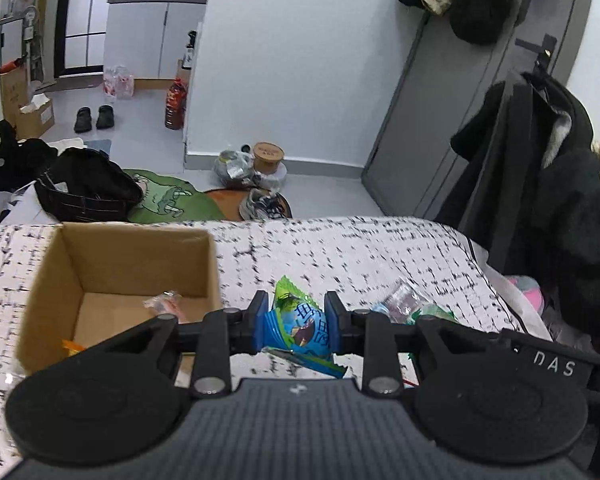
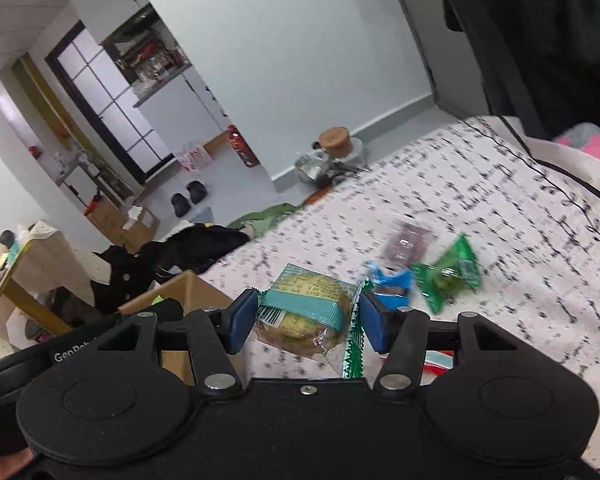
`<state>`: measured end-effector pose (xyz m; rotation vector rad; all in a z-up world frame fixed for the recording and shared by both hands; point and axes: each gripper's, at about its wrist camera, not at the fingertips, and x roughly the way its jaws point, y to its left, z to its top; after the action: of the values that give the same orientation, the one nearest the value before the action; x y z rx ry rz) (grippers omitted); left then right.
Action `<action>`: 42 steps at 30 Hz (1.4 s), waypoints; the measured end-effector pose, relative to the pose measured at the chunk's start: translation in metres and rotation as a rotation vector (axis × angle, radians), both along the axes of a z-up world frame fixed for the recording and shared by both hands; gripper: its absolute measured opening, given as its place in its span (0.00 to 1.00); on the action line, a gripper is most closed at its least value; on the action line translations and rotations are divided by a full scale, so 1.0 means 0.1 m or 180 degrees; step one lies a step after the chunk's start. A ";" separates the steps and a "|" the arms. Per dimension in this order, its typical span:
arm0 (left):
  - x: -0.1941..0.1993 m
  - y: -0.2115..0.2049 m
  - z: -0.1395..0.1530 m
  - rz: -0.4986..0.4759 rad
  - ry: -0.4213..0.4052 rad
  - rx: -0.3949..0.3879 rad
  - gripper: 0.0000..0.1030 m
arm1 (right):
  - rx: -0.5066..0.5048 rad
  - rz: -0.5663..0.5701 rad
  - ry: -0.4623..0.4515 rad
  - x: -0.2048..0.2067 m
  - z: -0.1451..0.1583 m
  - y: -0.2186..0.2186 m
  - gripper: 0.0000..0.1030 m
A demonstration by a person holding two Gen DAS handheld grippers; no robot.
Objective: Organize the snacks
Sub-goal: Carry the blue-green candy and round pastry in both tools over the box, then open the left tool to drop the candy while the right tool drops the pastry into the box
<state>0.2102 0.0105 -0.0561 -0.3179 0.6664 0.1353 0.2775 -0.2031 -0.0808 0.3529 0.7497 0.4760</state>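
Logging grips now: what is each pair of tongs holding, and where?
Left tongs: blue-green snack packet, pinched across its middle. Right tongs: clear-wrapped pastry, by its sides.

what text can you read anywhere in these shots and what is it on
"DAS": white letters on the black body of the left gripper.
"GenRob", cut off: white letters on the black body of the right gripper.
Blue snack packet in the left fingers: large printed characters, too crumpled to read.
Pastry packet, with barcode: print too blurred.

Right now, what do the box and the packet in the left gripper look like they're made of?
Box: plain brown cardboard, matte, with folded walls and raw edges. Blue-green packet in the left gripper: likely thin plastic film, glossy, printed and crinkled where it is pinched.
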 end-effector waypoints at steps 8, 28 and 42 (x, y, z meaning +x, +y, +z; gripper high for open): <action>-0.08 0.34 0.12 0.0131 -0.0038 0.0069 0.28 | 0.0076 0.0213 -0.0084 -0.05 0.13 0.30 0.53; -0.25 1.08 0.01 0.0491 0.0066 0.0018 0.28 | -0.0016 0.0575 -0.0178 -0.19 0.17 1.01 0.53; -0.43 1.25 -0.03 0.0702 0.0084 -0.0042 0.55 | -0.0053 0.0724 -0.0142 -0.22 0.09 1.31 0.53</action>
<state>0.1676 0.1355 -0.0591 -0.4027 0.6574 0.3462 0.2556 -0.0717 -0.0721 0.2415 0.7534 0.6892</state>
